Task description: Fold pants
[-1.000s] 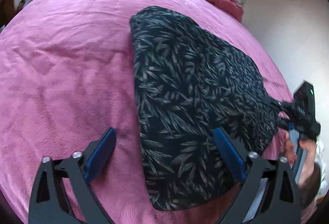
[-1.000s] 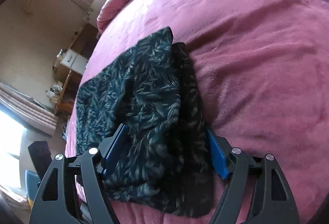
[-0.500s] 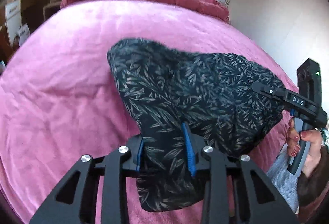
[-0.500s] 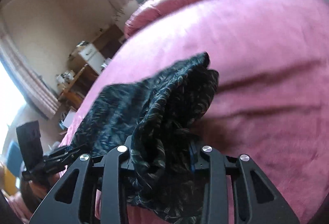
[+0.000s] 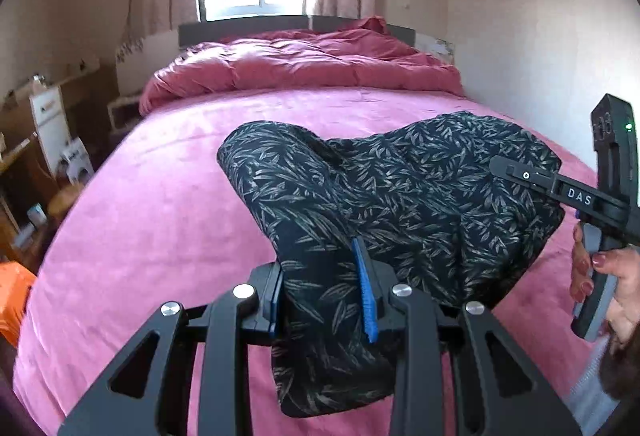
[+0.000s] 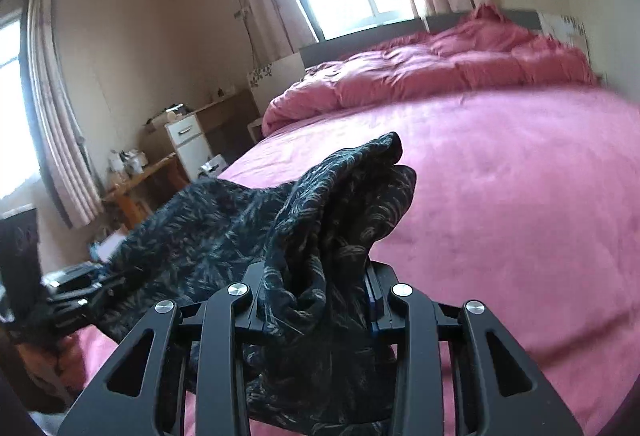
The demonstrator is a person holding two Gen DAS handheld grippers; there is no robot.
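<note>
The left gripper point(image 5: 322, 290) is clamped tight, angled slightly downward. The right gripper point(image 6: 316, 296) is pinched likewise, a hand point(image 5: 612, 276) wrapping its handle.

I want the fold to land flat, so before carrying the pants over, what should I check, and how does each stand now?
1. Left tool clamped on the pants: ok.
2. Right tool clamped on the pants: ok.
3. Near edge lifted off the bed cover: ok.
4. Far end resting on the cover: cannot tell.
5. Fabric spread smooth between the tools: not ok, it sags and bunches.
6. Landing area beyond the pants bare: ok.
</note>
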